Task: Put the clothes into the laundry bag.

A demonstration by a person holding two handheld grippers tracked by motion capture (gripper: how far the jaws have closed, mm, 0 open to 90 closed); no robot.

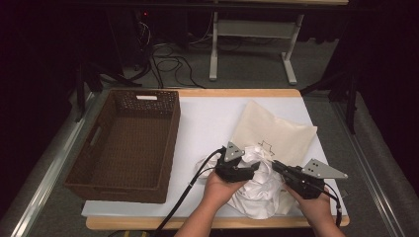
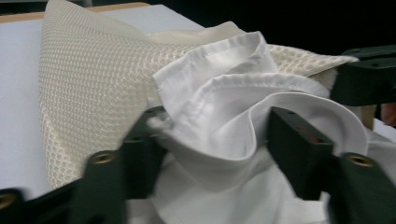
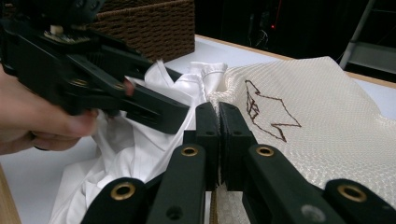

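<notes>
A crumpled white garment point(image 1: 257, 190) lies at the table's front, partly over a cream waffle cloth point(image 1: 276, 131) with a brown stitched outline. My left gripper point(image 1: 254, 168) is open, its jaws standing either side of a hemmed fold of the white garment point(image 2: 224, 116) without pressing it. My right gripper point(image 1: 275, 165) is shut on the cream cloth's near edge point(image 3: 299, 93), where that cloth meets the white garment point(image 3: 140, 144). The two grippers point toward each other, close together. In the right gripper view, the left gripper point(image 3: 180, 93) shows just to the left of the shut right gripper point(image 3: 218, 112).
A dark brown wicker basket point(image 1: 168, 148) stands empty on the left of the white mat point(image 1: 207, 123). Beyond the table's far edge are cables on the floor and a white table frame point(image 1: 213, 44).
</notes>
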